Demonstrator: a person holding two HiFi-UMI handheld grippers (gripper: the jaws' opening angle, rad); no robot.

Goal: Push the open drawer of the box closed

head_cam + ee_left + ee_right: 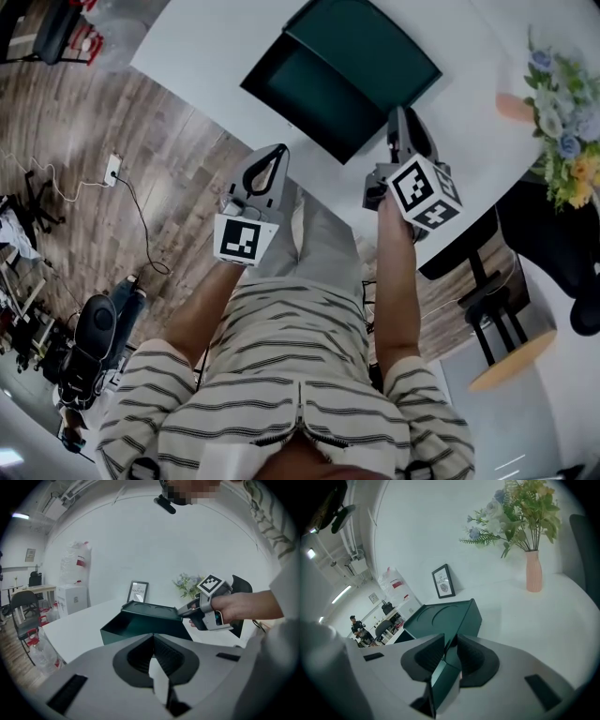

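A dark green box (pixel 380 47) sits on the white table (pixel 206 42), its drawer (pixel 314 98) pulled out toward me. In the right gripper view the box top (pixel 443 616) lies just ahead and the drawer's wall (pixel 445 679) runs between the jaws. My right gripper (pixel 450 643) is open around that wall, with the pads not pressing on it. From the head view it (pixel 398 114) sits at the drawer's right side. My left gripper (pixel 279 150) is shut and empty, hanging off the table's near edge short of the drawer front (pixel 140 632).
A pink vase of flowers (pixel 533 571) and a small picture frame (pixel 443 581) stand on the table beyond the box. A black chair (pixel 553 244) and a round stool (pixel 511 361) are at the right. Wooden floor with cables lies at the left.
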